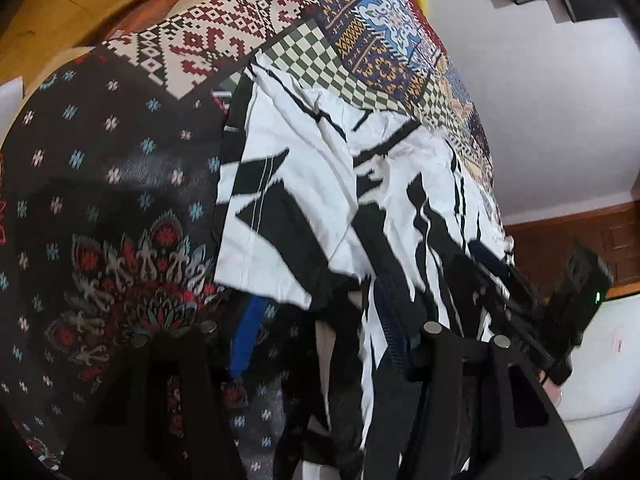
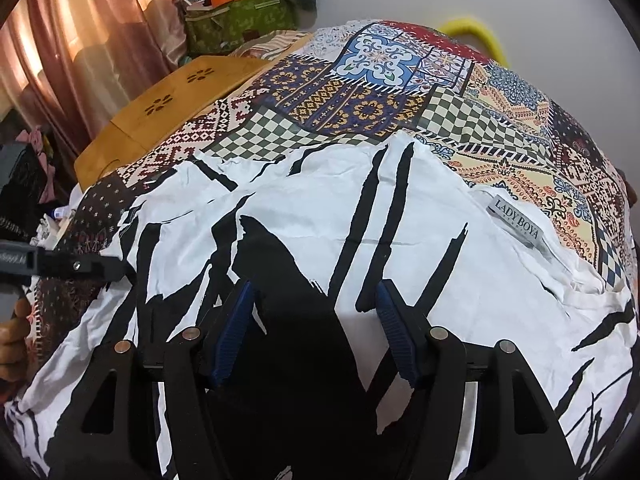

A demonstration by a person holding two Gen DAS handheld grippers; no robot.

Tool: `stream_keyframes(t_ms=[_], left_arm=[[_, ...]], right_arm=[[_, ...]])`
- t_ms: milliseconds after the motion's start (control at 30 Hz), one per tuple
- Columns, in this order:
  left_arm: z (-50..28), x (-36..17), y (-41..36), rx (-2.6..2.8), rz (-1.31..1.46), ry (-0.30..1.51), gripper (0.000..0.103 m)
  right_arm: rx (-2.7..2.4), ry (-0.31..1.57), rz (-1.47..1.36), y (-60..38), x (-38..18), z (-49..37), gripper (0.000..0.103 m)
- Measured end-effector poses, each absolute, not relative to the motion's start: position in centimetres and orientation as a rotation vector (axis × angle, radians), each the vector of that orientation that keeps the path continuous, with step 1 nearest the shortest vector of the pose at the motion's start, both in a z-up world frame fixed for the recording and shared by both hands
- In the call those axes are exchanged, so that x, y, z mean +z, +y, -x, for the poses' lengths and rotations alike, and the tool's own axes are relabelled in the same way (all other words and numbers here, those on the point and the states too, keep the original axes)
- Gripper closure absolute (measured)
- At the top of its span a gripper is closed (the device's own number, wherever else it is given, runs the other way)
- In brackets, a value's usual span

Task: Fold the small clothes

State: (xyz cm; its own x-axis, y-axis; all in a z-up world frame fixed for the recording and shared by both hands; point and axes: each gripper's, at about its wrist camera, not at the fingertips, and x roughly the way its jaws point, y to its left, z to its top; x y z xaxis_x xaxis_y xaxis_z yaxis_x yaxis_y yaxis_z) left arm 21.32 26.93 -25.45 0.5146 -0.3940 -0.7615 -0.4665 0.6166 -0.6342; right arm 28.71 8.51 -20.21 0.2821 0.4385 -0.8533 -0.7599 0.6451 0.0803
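While lying spread on patchwork bedspread (image 2: 360,112) for folding, black-and-white top (image 2: 320,208) is waiting; right gripper (image 2: 316,316) jaws standing half-spread over cloth, not pinching; left gripper (image 1: 320,340) jaws state unclear, cloth edge draping between.

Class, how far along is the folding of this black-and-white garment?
Done: the black-and-white garment lies spread on the patchwork bedspread, no fold visible. In hand: the right gripper stands open over its near edge; the left gripper is at its side edge. Left: every fold.
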Motion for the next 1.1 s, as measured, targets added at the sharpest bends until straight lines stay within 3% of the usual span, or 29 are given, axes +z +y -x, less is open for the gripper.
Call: stream_keyframes(t_ms=[100, 200, 267, 300, 667, 933, 1100], left_arm=[[-23.0, -25.2, 27.3, 0.121, 0.879, 1.044, 0.051], [-24.3, -25.0, 27.4, 0.187, 0.788, 1.036, 0.068], [-25.1, -24.8, 27.1, 0.228, 0.7, 1.049, 0.097], [-25.4, -24.5, 27.0, 0.247, 0.659, 1.051, 0.099], [-25.2, -15.8, 19.7, 0.023, 0.383, 0.868, 0.099], [-27.0, -21.3, 14.6, -0.1, 0.303, 1.085, 0.099], [-26.5, -22.6, 14.5, -0.09, 0.269, 1.128, 0.096]], right_arm=[[0.84, 0.996, 0.389, 8.5, -20.1, -28.2, 0.044], [0.85, 1.001, 0.397, 8.3, -20.1, -27.8, 0.043], [0.853, 1.005, 0.394, 8.1, -20.1, -27.6, 0.044], [0.853, 1.008, 0.39, 7.9, -20.0, -27.5, 0.044], [0.824, 0.999, 0.306, 5.1, -17.2, -27.2, 0.044], [0.791, 0.959, 0.281, 3.2, -14.4, -26.9, 0.044], [0.806, 0.968, 0.267, 3.8, -14.4, -26.5, 0.044]])
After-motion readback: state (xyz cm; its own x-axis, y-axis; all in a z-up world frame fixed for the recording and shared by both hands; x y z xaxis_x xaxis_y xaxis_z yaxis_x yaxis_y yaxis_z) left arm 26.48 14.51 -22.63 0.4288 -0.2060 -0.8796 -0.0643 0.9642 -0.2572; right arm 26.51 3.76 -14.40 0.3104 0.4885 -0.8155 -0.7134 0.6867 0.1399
